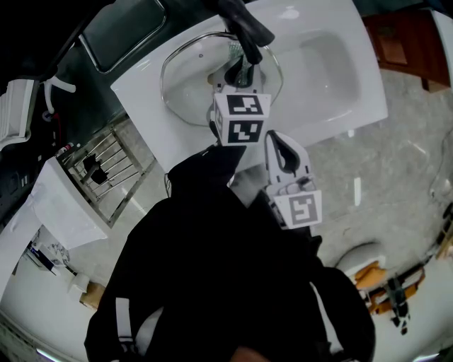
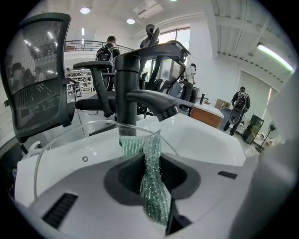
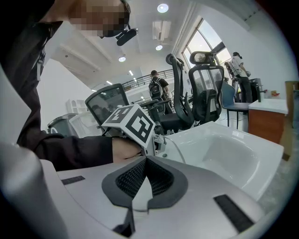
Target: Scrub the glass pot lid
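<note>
The glass pot lid (image 1: 185, 81) lies on the flat deck of the white sink (image 1: 333, 106), left of the bowl and beside the black faucet (image 1: 246, 28). The left claw (image 1: 239, 71) hangs over the lid, clamped on a green mesh scrubbing cloth (image 2: 152, 182). Whether the cloth touches the glass cannot be told. The right claw (image 3: 145, 161) has its jaws together, back from the sink.

Black office chairs (image 2: 42, 79) stand before bright windows (image 3: 208, 35) under ceiling lights (image 3: 162, 8).

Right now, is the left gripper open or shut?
Shut: the left gripper clamps the green scrubbing cloth between its jaws, with no gap.
</note>
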`<state>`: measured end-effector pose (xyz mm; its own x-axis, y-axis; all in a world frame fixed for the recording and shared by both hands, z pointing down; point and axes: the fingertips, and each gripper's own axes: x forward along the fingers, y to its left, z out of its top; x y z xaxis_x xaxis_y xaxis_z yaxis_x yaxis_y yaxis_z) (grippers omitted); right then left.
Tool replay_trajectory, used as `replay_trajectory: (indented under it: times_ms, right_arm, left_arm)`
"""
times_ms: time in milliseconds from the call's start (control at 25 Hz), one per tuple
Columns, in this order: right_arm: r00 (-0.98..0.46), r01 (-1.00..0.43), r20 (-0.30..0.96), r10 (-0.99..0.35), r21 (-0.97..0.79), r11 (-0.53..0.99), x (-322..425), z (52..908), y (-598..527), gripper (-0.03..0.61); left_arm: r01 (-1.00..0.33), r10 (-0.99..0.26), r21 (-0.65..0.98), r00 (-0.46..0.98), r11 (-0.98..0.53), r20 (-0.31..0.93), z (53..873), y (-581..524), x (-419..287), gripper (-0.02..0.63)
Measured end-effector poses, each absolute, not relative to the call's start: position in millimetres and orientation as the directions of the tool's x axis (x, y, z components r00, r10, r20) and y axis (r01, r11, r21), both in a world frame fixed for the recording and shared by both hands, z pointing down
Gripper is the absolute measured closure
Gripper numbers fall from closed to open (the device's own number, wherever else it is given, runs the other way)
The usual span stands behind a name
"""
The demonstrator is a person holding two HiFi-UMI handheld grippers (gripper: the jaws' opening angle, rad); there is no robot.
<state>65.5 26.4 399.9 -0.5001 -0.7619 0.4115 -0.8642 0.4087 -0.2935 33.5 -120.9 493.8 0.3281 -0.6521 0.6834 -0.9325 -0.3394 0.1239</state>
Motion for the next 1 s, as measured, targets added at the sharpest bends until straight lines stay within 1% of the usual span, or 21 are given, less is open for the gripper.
replay_trajectory:
  times_ms: [600, 1000]
  right_arm:
    - [-0.482, -0.874, 0.407, -0.776, -0.285, 0.393, 73, 397, 31, 0.577]
    - [-0.495, -0.867, 0.394, -0.774, -0.277, 0.413, 62, 387, 34, 0.577]
  left_arm:
    - [-0.911, -0.633, 0.162, 0.383, -0.379, 0.672, 493, -112, 56, 0.534]
    - [-0.928, -0.66, 0.148, 0.349, -0.342, 0.665, 472, -98, 27, 0.534]
